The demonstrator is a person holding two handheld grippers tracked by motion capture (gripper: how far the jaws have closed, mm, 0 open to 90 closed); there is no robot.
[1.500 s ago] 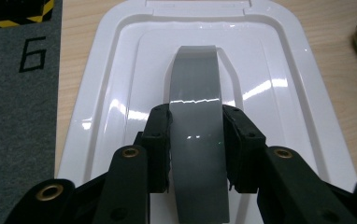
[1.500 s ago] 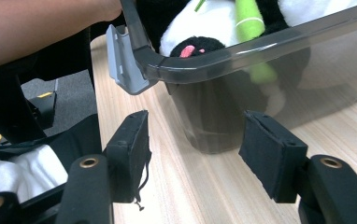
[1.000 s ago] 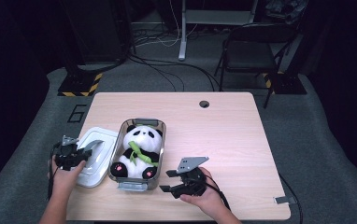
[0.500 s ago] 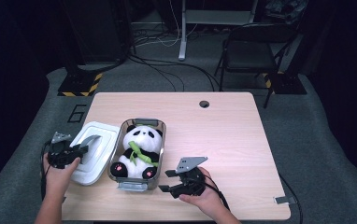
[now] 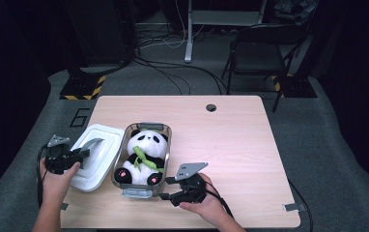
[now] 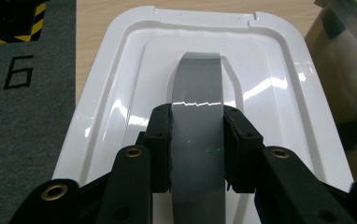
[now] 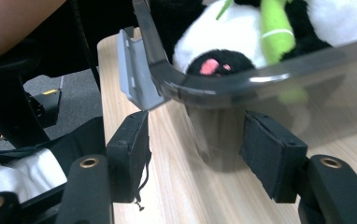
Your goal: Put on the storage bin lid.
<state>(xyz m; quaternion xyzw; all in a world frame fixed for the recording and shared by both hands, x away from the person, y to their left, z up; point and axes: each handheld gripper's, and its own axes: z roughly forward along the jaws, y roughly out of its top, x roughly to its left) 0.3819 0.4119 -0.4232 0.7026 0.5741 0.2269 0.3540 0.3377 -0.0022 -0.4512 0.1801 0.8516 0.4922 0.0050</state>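
Compared with a second ago, the left gripper [image 5: 81, 153], jaws clamped on the grey handle [image 6: 197, 116], has tilted the white rectangular plastic lid [image 5: 95, 157] up beside the clear tub [image 5: 165, 140], long axis pointing away. The right gripper [image 5: 165, 188] is open at the tub's near corner.

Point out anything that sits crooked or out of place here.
The white lid is off the clear box, tilted, with the left gripper clamped on its grey handle. Inside the box, the panda toy lies at a slight slant. Nothing looks spilled or damaged.
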